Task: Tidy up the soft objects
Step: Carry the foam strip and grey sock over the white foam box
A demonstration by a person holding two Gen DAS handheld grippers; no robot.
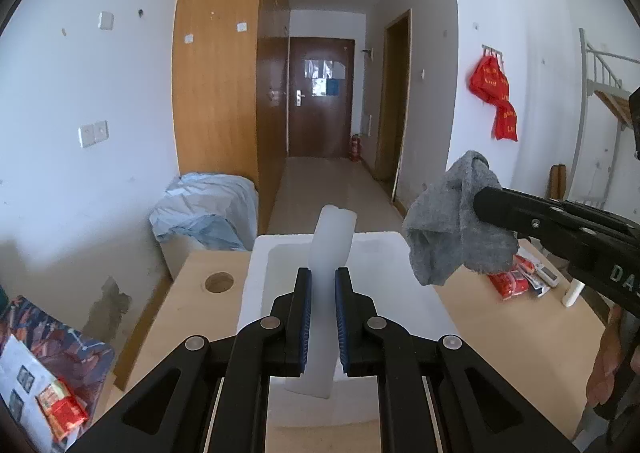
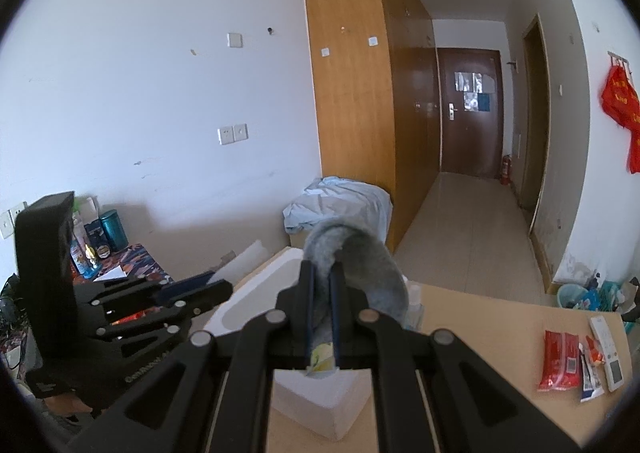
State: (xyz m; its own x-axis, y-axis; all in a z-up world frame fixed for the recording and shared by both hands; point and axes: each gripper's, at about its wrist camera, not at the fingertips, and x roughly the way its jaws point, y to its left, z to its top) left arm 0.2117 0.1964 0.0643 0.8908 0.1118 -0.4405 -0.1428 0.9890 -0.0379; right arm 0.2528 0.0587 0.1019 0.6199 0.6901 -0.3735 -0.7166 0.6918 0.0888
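My left gripper (image 1: 322, 281) is shut on a white foam strip (image 1: 330, 249), held upright above an open white foam box (image 1: 384, 253) on the wooden table. My right gripper (image 2: 322, 273) is shut on a grey sock (image 2: 360, 261), which drapes over the fingertips. In the left wrist view the right gripper (image 1: 486, 193) comes in from the right with the sock (image 1: 452, 225) hanging above the box's right rim. In the right wrist view the left gripper (image 2: 208, 285) is at the left, beside the box (image 2: 256, 293).
Red snack packets (image 2: 560, 361) and small items lie on the table's right side. The table (image 1: 200, 293) has a round cable hole (image 1: 219, 282). A blue cloth bundle (image 1: 208, 209) sits behind it by the wooden wardrobe. A cluttered patterned surface (image 1: 48, 341) is at left.
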